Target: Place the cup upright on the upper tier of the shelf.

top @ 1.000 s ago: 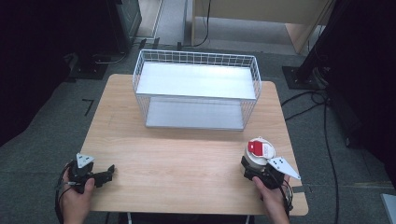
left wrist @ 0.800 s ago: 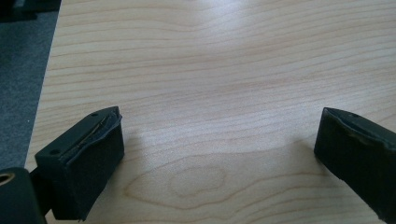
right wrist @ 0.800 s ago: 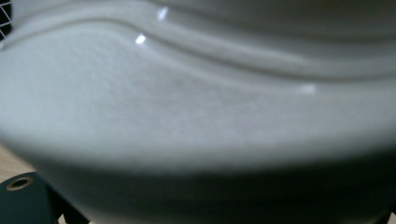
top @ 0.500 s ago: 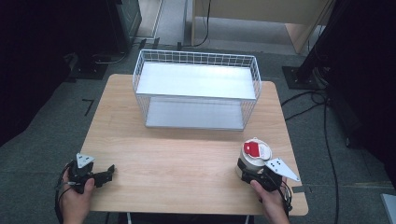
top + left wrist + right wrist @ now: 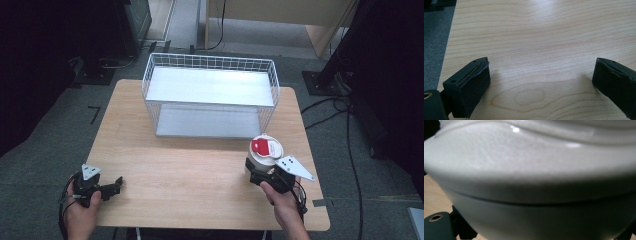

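My right gripper (image 5: 259, 172) squeezes the white tub (image 5: 265, 152) near the table's (image 5: 190, 175) right edge. It must go in the wire basket (image 5: 210, 95). My left gripper (image 5: 112, 186) rests spread apart, holding nothing.

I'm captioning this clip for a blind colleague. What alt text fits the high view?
At the near right of a wooden table, the right claw grips a white tub with a red-and-white lid. The left claw rests open at the near left, and a white wire basket stands at the far side.
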{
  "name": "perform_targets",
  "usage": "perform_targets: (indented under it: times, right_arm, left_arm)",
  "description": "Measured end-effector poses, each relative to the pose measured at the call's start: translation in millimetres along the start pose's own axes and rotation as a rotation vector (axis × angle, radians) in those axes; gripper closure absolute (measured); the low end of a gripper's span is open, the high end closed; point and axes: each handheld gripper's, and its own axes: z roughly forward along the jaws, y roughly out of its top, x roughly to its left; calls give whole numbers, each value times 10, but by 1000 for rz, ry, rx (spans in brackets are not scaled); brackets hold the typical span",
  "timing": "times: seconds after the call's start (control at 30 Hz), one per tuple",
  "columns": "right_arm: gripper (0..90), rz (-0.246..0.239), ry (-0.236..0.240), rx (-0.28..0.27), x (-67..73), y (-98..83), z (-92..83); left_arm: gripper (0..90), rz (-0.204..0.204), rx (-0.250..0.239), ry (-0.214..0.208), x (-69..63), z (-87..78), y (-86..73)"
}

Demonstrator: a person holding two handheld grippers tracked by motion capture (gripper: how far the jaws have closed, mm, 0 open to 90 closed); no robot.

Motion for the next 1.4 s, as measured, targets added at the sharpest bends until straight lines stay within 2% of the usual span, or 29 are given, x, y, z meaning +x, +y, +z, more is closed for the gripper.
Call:
perform_targets:
  times: [0.1,0.27,0.43,0.47,0.6,0.77,0.83,0.9,1.17,1.4]
  right_arm:
    - [87,0,-1,-11,44,104,48]
    - [87,41,-24,-20,118,282,129]
    - [88,17,-14,-62,255,582,204]
    - [88,17,-14,-62,255,582,204]
    - [88,-9,-8,-94,337,798,276]
    - [88,-23,-9,-115,384,950,337]
    - [88,-39,-17,-141,418,1059,381]
    - [88,-52,-23,-163,432,1126,411]
    - [88,-52,-28,-219,466,1346,509]
    - [88,-53,-36,-240,465,1517,632]
  left_arm:
    - [20,1,1,0,0,0,0]
    - [20,2,1,0,1,-1,0]
    - [20,1,-2,1,1,1,-1]
    - [20,1,-2,1,1,1,-1]
    - [20,2,-2,0,3,0,0]
    - [20,2,-1,1,1,0,0]
    - [20,1,-1,1,1,0,0]
    - [21,2,-1,1,2,0,0]
    - [20,2,-2,0,3,0,0]
    - [20,1,-2,1,1,1,0]
